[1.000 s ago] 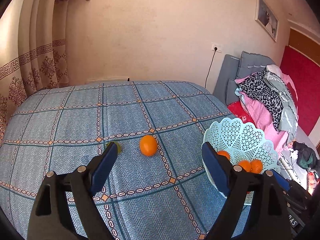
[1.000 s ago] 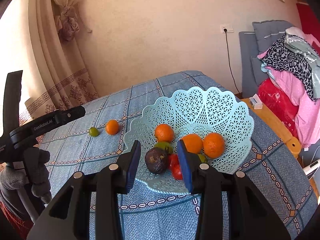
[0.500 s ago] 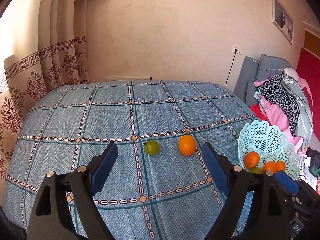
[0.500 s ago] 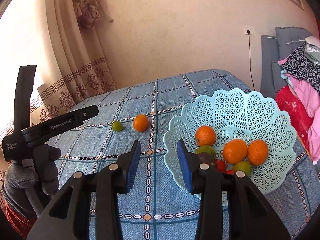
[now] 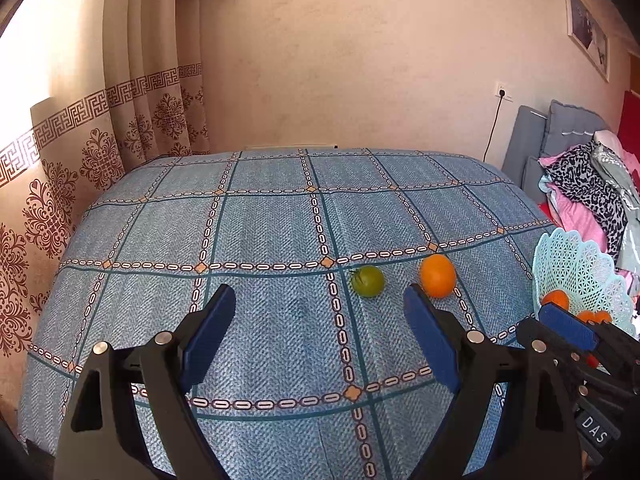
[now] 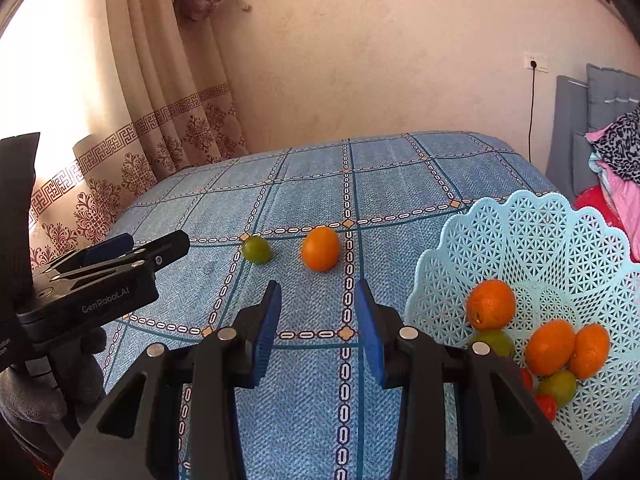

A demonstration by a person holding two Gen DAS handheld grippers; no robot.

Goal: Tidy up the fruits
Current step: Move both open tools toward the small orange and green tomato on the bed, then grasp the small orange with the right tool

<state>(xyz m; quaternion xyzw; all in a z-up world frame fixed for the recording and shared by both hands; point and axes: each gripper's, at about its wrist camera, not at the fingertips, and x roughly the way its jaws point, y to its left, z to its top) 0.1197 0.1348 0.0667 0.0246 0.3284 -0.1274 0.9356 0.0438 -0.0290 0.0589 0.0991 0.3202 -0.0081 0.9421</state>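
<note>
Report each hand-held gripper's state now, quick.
Left hand-held gripper: open wide, holding nothing.
Right hand-held gripper: open, narrower gap, holding nothing.

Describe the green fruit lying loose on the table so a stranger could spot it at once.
Start at the table with the blue checked cloth and the pale blue basket at its right edge. Left of the basket two fruits lie on the cloth. The green fruit is the smaller, farther one, beside the orange.
</note>
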